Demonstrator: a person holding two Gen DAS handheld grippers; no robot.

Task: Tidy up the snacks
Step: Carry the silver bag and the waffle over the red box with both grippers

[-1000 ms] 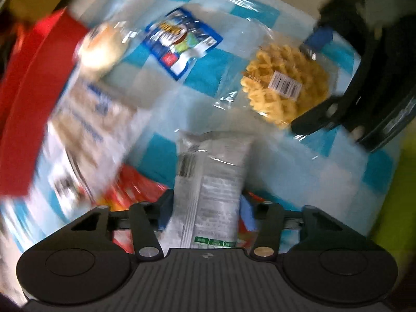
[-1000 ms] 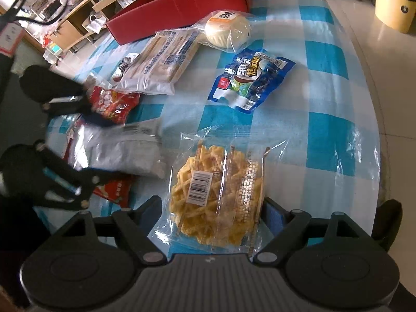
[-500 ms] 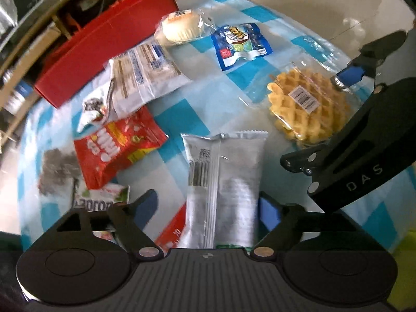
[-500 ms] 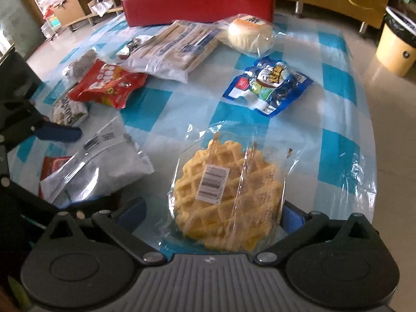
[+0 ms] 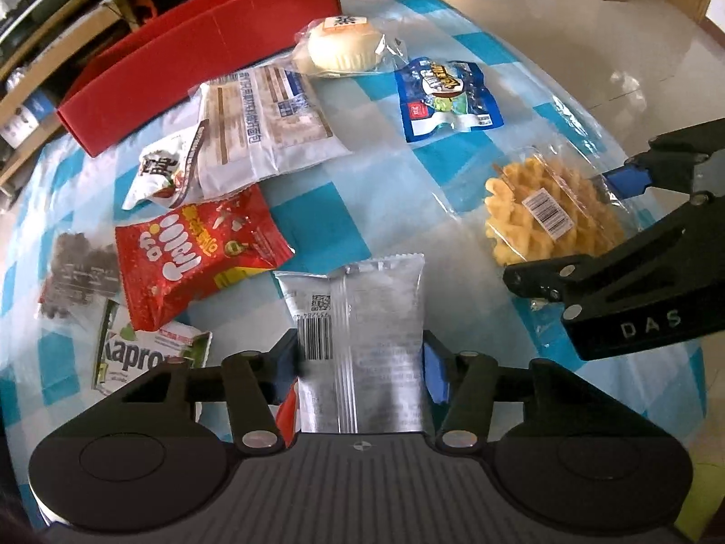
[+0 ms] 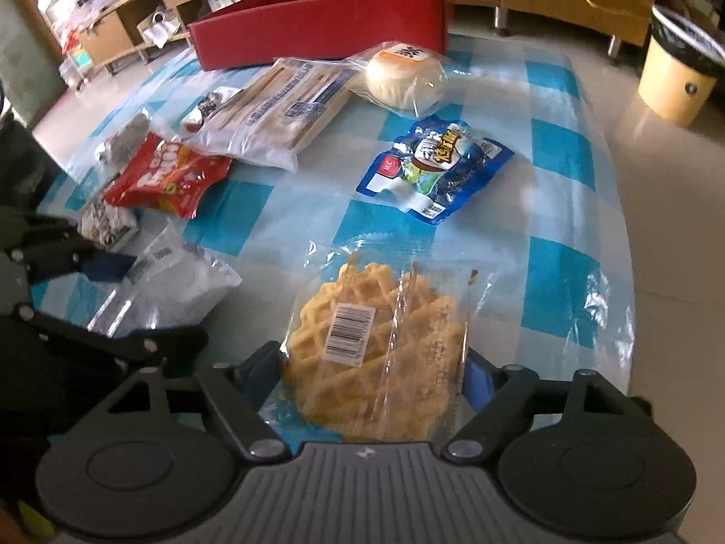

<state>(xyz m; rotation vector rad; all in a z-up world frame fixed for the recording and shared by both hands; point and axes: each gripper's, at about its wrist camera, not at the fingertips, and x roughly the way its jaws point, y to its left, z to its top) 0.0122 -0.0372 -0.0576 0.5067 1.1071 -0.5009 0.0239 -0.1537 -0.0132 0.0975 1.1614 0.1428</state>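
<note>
Presently, the left gripper (image 5: 360, 365) is closing its fingers (image 5: 432, 374) onto the silver packet (image 5: 358, 317); the jaws have just been narrowing, and both blue pads are now pressing the packet's long edges near its lower end. The right gripper (image 6: 374, 376) is doing likewise with the waffle pack (image 6: 378, 349); its jaws have just been closing too, and the pads are meeting the clear wrapper on either side of the waffle.

Both packs are lying on the checked surface (image 5: 457, 208), the silver packet near its front edge, the waffle pack to the right of it. Beyond them, the red candy bag (image 5: 195, 254), the green-lettered sachet (image 5: 136, 353), the long white bread pack (image 5: 267, 127), the round bun (image 5: 342, 47) and the blue pouch (image 5: 446, 95) are waiting, with the red box (image 5: 199, 50) standing at the far edge.

Risks, as judged: the waffle grip is bearing mostly on loose film, so the pack is liable to slip or swing on lifting, and a harder squeeze is likely to crack the waffle. The silver packet is being held low, so its free end may droop and drag across the red candy bag just beside it. The two grippers are working close together; a careless lift could knock one against the other.
</note>
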